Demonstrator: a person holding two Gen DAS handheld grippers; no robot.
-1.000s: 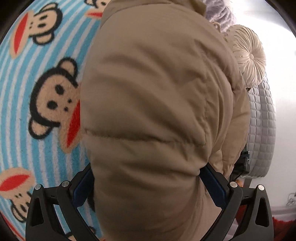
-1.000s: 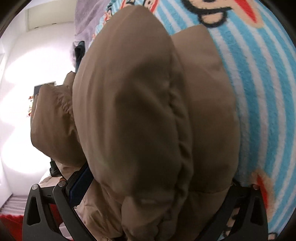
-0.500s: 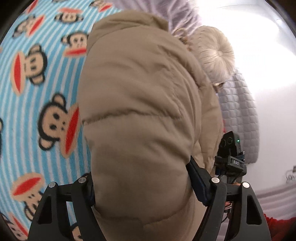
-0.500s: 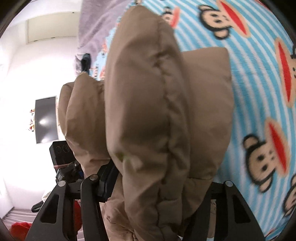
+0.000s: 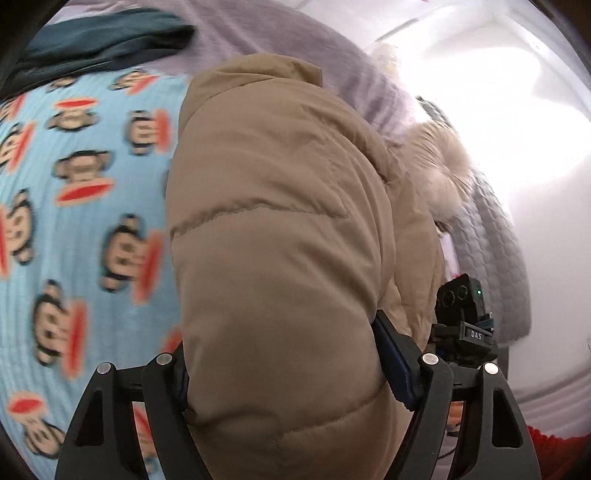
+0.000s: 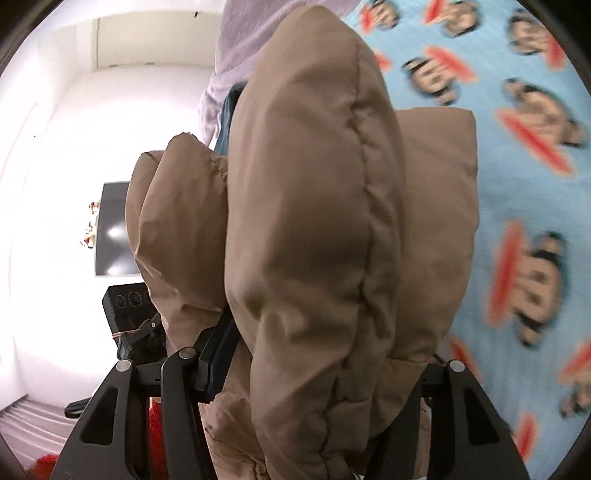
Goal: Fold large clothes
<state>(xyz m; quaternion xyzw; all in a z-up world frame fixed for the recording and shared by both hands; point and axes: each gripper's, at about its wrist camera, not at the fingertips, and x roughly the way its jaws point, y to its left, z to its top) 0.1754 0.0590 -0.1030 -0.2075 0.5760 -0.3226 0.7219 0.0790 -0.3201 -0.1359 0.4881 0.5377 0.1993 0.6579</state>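
A tan puffer jacket fills the middle of both wrist views. My left gripper is shut on a thick fold of it, and the padding bulges out between the fingers and hides the fingertips. My right gripper is shut on another fold of the same jacket. The jacket hangs lifted above the blue monkey-print blanket, which also shows in the right wrist view. The right gripper's body shows at the right of the left wrist view, close by.
A lilac cover and a dark teal cloth lie at the far end of the bed. A round cream cushion rests against a grey quilted headboard. A dark screen hangs on the white wall.
Both grippers have risen and drawn back with the jacket, so more of the blanket, the lilac cover and the teal cloth show. The grips are unchanged.
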